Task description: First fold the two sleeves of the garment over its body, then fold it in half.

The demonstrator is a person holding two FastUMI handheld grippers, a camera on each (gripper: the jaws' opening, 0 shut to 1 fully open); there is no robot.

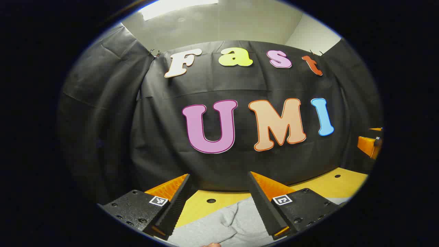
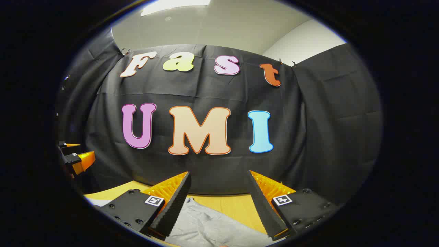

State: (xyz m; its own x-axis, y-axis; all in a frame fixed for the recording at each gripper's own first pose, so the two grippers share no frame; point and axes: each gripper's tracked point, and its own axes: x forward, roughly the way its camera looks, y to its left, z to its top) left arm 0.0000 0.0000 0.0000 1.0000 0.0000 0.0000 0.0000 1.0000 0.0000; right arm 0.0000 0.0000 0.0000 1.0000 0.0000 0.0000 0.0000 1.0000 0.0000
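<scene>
A light grey garment (image 1: 223, 224) lies on the yellow table (image 1: 329, 183) below my left gripper (image 1: 219, 178). That gripper stands open, held above the cloth with nothing between its fingers. In the right gripper view the same grey garment (image 2: 209, 224) spreads under my right gripper (image 2: 219, 176), which is also open and empty. The left gripper (image 2: 77, 156) appears at the far left edge of the right gripper view. The right gripper (image 1: 370, 144) shows at the far right edge of the left gripper view. Most of the garment is hidden below both views.
The black cloth wall (image 1: 240, 85) rises just behind the table's far edge. The yellow tabletop has small round holes (image 1: 211, 200). A fingertip (image 1: 211, 244) peeks in at the bottom of the left gripper view.
</scene>
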